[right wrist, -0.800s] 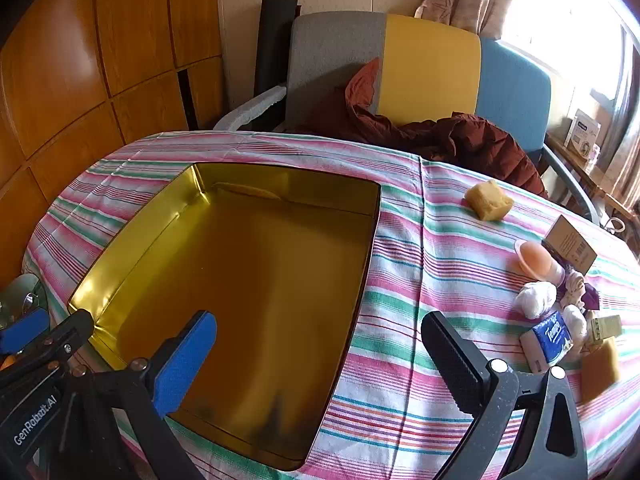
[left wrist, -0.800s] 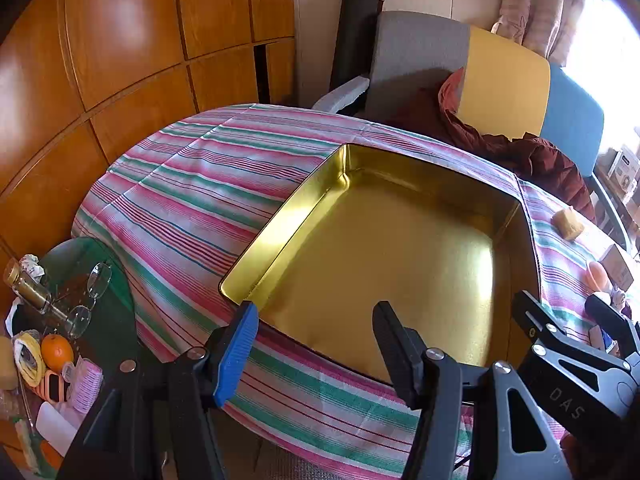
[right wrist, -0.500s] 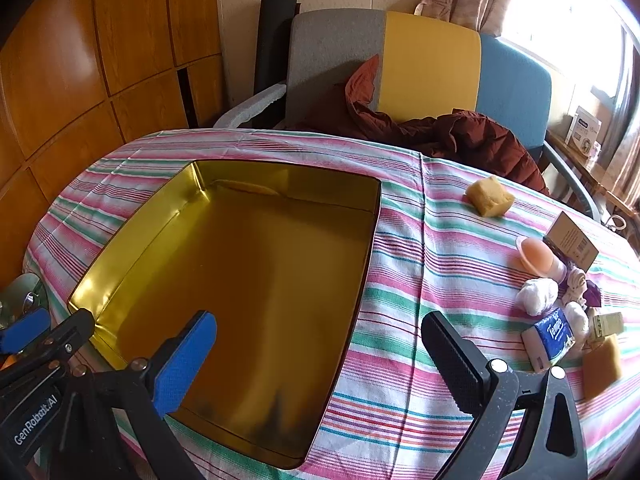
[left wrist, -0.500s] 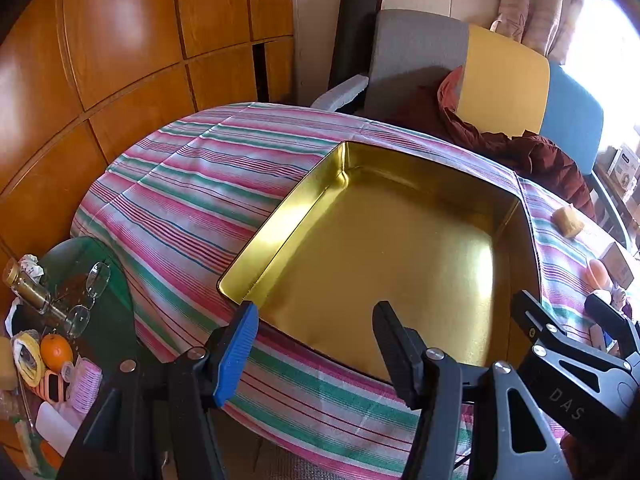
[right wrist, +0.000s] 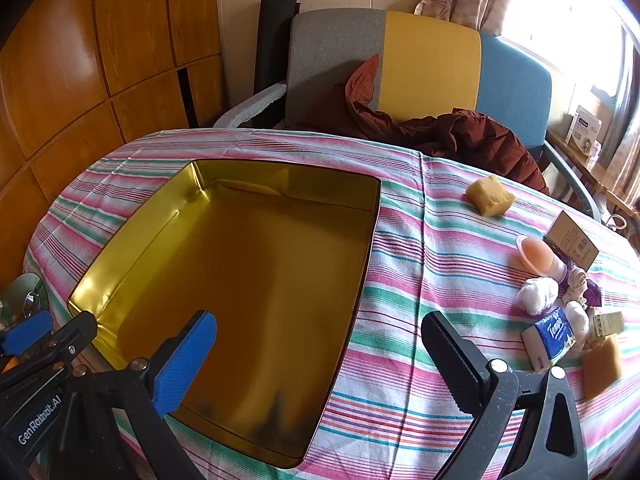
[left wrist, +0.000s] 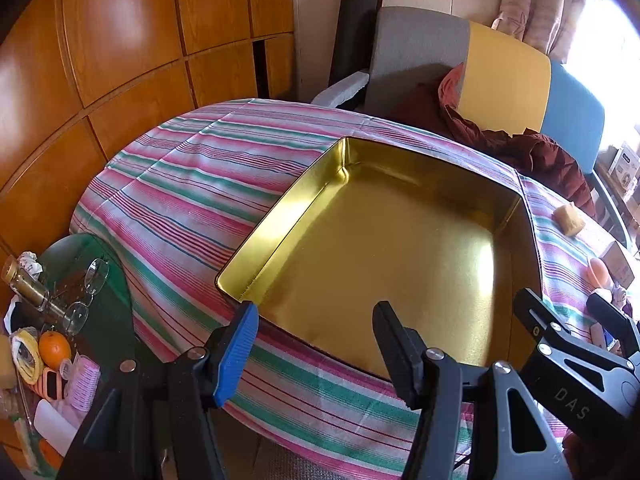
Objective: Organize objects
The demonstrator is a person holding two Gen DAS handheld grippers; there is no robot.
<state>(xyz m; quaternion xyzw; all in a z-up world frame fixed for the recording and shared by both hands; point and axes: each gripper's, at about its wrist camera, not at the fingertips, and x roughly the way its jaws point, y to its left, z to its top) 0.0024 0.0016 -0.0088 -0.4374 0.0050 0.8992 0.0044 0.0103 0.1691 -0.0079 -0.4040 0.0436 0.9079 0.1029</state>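
A wide, empty gold tin tray [left wrist: 280, 220] [right wrist: 132, 224] lies on the striped tablecloth. My left gripper [left wrist: 316, 328] is open and empty over the tray's near edge. My right gripper [right wrist: 320, 340] is open and empty over the tray's near right corner. To the right on the cloth lie a yellow sponge [right wrist: 490, 195], a peach cup [right wrist: 536, 254], a brown box [right wrist: 572, 240], white cotton balls [right wrist: 538, 296], a blue tissue pack [right wrist: 554, 338] and an orange sponge [right wrist: 602, 366].
A grey, yellow and blue chair [right wrist: 420, 60] with a dark red jacket [right wrist: 460, 132] stands behind the table. Wooden panels [left wrist: 100, 60] line the left wall. A low green side table [left wrist: 100, 280] at the left holds glasses, a bottle and an orange.
Both views have shifted only slightly; the grippers stay open over the tray's near edge.
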